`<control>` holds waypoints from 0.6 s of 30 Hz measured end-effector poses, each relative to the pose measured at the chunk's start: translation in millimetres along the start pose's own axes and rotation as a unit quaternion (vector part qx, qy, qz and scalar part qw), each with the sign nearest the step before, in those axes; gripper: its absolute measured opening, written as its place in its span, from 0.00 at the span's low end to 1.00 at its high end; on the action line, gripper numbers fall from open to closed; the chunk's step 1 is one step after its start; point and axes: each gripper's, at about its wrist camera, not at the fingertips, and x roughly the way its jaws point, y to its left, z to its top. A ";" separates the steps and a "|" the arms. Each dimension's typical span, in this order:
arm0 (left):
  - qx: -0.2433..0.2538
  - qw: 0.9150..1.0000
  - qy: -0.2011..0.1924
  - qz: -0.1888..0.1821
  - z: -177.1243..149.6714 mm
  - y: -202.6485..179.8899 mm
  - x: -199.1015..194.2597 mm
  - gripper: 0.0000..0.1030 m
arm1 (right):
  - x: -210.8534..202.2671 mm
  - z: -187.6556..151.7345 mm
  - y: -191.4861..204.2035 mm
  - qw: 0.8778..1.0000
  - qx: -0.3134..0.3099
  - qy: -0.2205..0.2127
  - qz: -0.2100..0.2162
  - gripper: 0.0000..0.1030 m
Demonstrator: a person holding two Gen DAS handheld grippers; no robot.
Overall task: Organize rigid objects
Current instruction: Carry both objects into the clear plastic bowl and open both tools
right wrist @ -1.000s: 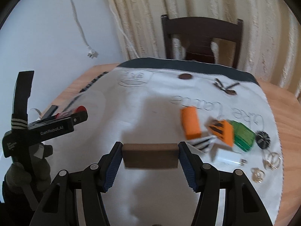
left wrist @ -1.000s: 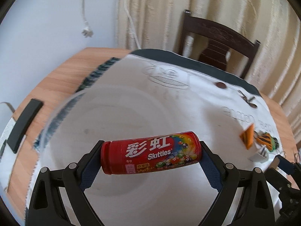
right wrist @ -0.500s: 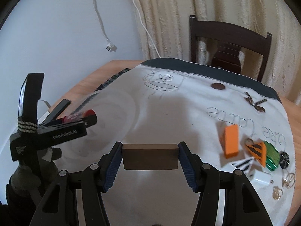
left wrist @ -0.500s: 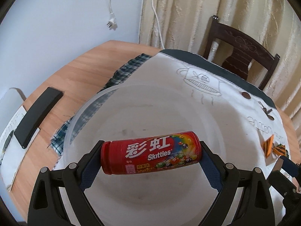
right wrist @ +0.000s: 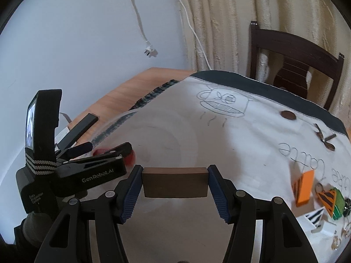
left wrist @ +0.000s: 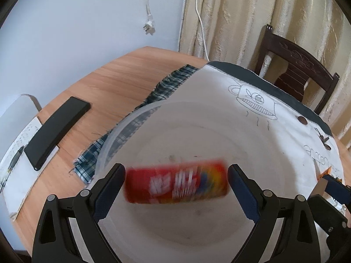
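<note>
Red candy tube (left wrist: 176, 180) blurred between the spread fingers of the left tool (left wrist: 176, 188); brown wooden block (right wrist: 174, 182) clamped in the right tool (right wrist: 174, 184).

Left tool: jaws stand apart, a gap showing at each end of the tube, which lies crosswise over the clear plastic bowl (left wrist: 122, 129). Right tool: both pads press the block's ends, near the bowl's right rim. White cloth (right wrist: 241, 144) beyond is bare up to the far hem. Orange block (right wrist: 303, 188) and small items crowd the cloth's right edge. Black phone (left wrist: 57, 129) lies on the wooden bench (left wrist: 114, 81), left of the bowl.
</note>
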 end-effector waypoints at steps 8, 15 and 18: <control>-0.016 1.000 -0.004 0.012 3.1 9.0 2.2 0.92 | 9.3 6.8 9.6 1.000 -0.009 0.001 0.012 0.61; -0.040 0.999 -0.012 0.017 4.6 20.2 0.5 0.92 | 13.8 11.2 19.3 1.000 -0.014 -0.014 0.016 0.71; -0.046 0.999 -0.015 0.013 4.5 22.7 0.0 0.92 | 16.2 11.9 14.0 1.000 0.000 -0.018 0.019 0.81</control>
